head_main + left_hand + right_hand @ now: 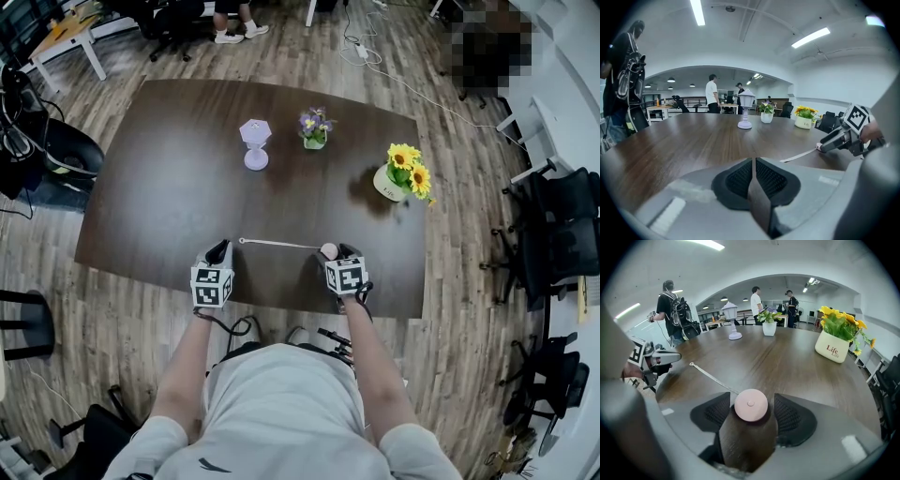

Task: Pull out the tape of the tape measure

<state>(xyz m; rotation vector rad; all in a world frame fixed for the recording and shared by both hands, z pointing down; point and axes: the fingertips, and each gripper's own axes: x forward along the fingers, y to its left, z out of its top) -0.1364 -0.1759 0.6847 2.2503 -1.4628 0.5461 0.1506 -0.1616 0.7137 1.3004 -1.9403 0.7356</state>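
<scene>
1. Desk (169, 178): dark wood, seen steeply from above. Both grippers are over its near edge.
2. Right gripper (336, 253): jaws spread. The tape measure (751, 405), a round pink case, rests on the desk between the pads, with a gap visible on each side. It lies just inside the near edge, right of the middle.
3. Tape (281, 244): drawn out of the case, lying flat on the desk and running left along the near edge. Its free end (692, 364) rests on the wood, just beside the left gripper's tips but not in them.
4. Left gripper (218, 248): jaws pressed together, with nothing seen between them.
5. Lilac lantern (255, 142) and small flower pot (315, 128): side by side toward the far edge.
6. Sunflower pot (401, 176): near the right edge.
</scene>
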